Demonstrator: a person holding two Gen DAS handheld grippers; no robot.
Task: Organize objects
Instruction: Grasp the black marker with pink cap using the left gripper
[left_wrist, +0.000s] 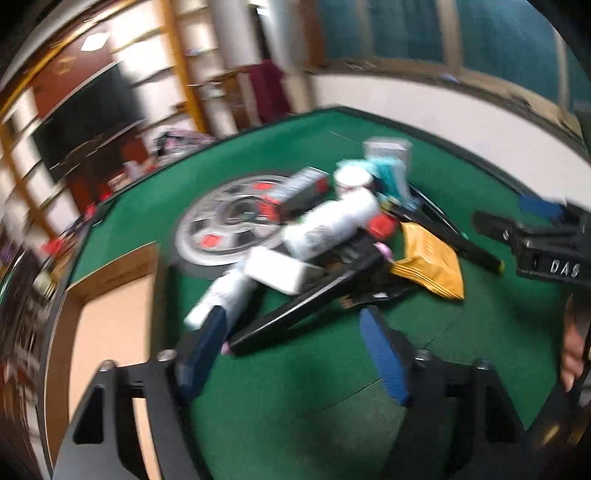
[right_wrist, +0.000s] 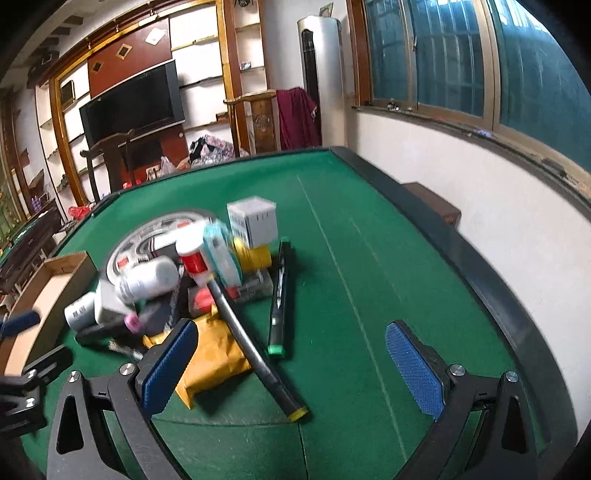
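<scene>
A jumbled pile lies on the green felt table (left_wrist: 303, 413): white bottles (left_wrist: 332, 225), a yellow packet (left_wrist: 428, 258), a teal box (left_wrist: 391, 177), a white box (right_wrist: 255, 219) and black markers. My left gripper (left_wrist: 291, 314) hangs open just in front of the pile, and a long black marker (left_wrist: 303, 310) lies past its fingertips, untouched. My right gripper (right_wrist: 291, 326) is open wide above the felt. The yellow packet (right_wrist: 210, 354) and a yellow-capped marker (right_wrist: 255, 354) lie by its left finger, with a green-capped marker (right_wrist: 279, 306) just beyond. Both views are blurred.
An open cardboard box (left_wrist: 110, 314) stands at the table's left edge, left of the pile. A round metal disc (left_wrist: 221, 225) is set in the middle of the table. The right gripper (left_wrist: 535, 236) shows at the right of the left wrist view. A raised dark rim (right_wrist: 461, 258) borders the table by the wall.
</scene>
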